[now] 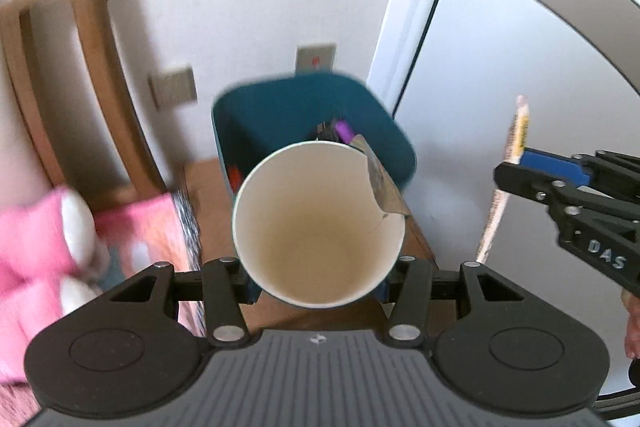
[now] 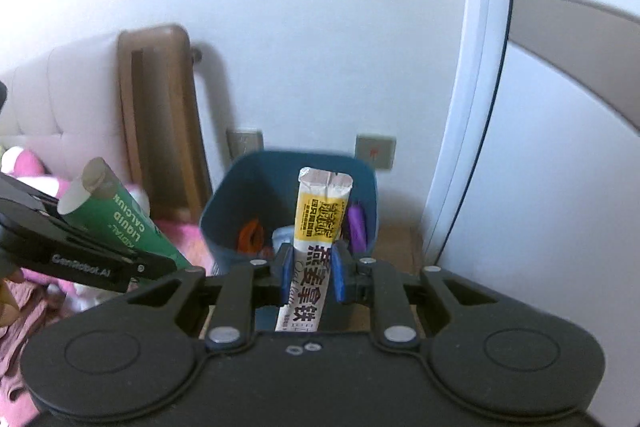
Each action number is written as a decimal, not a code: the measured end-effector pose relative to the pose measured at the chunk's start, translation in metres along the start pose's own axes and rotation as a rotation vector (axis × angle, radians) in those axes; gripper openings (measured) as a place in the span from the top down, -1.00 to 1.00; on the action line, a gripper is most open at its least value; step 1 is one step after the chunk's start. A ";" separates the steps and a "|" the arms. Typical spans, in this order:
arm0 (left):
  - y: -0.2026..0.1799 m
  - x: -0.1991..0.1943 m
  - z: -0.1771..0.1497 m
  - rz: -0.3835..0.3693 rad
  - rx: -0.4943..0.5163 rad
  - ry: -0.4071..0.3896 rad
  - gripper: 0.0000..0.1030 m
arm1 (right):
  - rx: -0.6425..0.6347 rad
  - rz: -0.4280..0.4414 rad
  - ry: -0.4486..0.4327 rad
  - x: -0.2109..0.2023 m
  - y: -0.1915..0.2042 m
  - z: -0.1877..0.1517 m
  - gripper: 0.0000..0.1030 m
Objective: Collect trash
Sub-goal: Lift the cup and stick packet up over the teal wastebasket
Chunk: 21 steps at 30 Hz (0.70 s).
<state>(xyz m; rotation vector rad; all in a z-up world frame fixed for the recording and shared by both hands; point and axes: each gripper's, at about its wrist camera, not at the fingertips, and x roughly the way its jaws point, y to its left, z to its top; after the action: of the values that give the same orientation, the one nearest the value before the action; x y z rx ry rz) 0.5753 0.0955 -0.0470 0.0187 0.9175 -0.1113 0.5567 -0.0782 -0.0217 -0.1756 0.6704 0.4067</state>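
Holding tube point(image 1: 318, 227) in left gripper point(image 1: 318, 277) | sachet point(image 2: 316, 247) in right gripper point(image 2: 310, 275)

In the left wrist view the green tube point(image 1: 318, 227) hides the near half of the blurred teal bin point(image 1: 280, 115) and most of its contents, while the pink plush point(image 1: 36, 239) is cut off left.

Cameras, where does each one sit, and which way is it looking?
Left wrist: sits behind the left gripper, looking along its jaws into the open tube toward the teal bin; the right gripper shows beside it.
Right wrist: sits behind the right gripper, looking along the sachet toward the bin; the left gripper shows.
Shared: bin, tube, sachet, wall.
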 end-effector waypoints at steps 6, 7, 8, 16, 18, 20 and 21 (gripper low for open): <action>-0.006 0.003 0.039 0.031 0.019 -0.050 0.05 | -0.034 -0.005 -0.027 0.019 -0.001 0.028 0.63; -0.007 0.007 0.046 0.037 0.016 -0.053 0.05 | -0.041 -0.003 -0.031 0.025 -0.003 0.032 0.63; -0.006 0.011 0.052 0.043 0.013 -0.054 0.05 | -0.046 0.001 -0.033 0.031 -0.004 0.037 0.63; -0.009 0.072 0.100 0.114 -0.007 0.003 0.05 | -0.076 0.065 -0.007 0.092 -0.021 0.067 0.63; -0.010 0.090 0.109 0.149 -0.012 0.024 0.05 | -0.092 0.094 0.022 0.116 -0.027 0.073 0.63; -0.009 0.110 0.117 0.164 -0.035 0.051 0.05 | -0.117 0.119 0.055 0.135 -0.031 0.074 0.63; -0.005 0.122 0.121 0.165 -0.053 0.068 0.05 | -0.138 0.133 0.072 0.147 -0.032 0.074 0.63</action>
<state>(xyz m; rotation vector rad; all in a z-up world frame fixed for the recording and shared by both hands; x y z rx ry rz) 0.7442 0.0724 -0.0697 0.0487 0.9831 0.0675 0.7161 -0.0407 -0.0574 -0.2786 0.7271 0.5766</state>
